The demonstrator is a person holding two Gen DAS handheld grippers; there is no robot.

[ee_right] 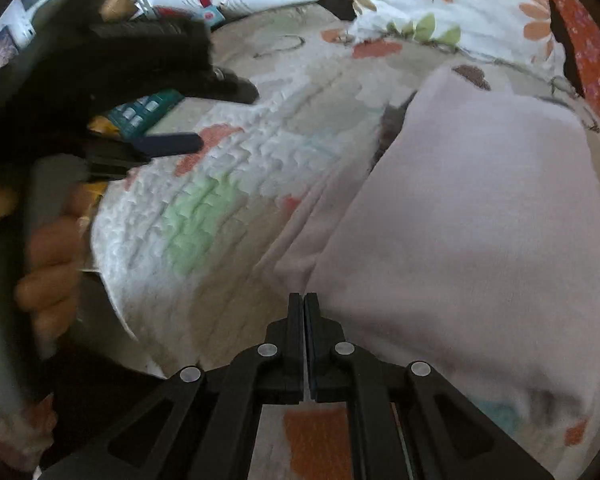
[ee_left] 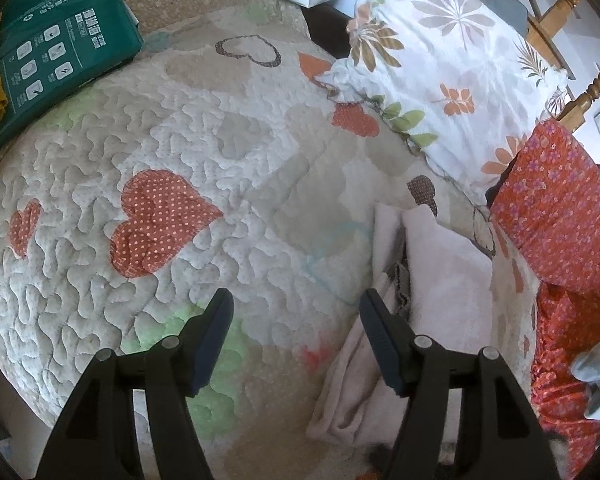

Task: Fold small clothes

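A pale pink garment lies folded on the quilt, at the right of the left wrist view and filling the right half of the right wrist view. My left gripper hangs open over bare quilt just left of the garment, with nothing between its fingers. It also shows at the upper left of the right wrist view as the left gripper, jaws apart. My right gripper is shut, pads together, its tips at the garment's near left edge. I see no cloth between them.
A quilted bedspread with heart patches covers the bed. A green bag lies at the far left, a floral pillow at the far right, and red floral cloth at the right edge. A hand shows at left.
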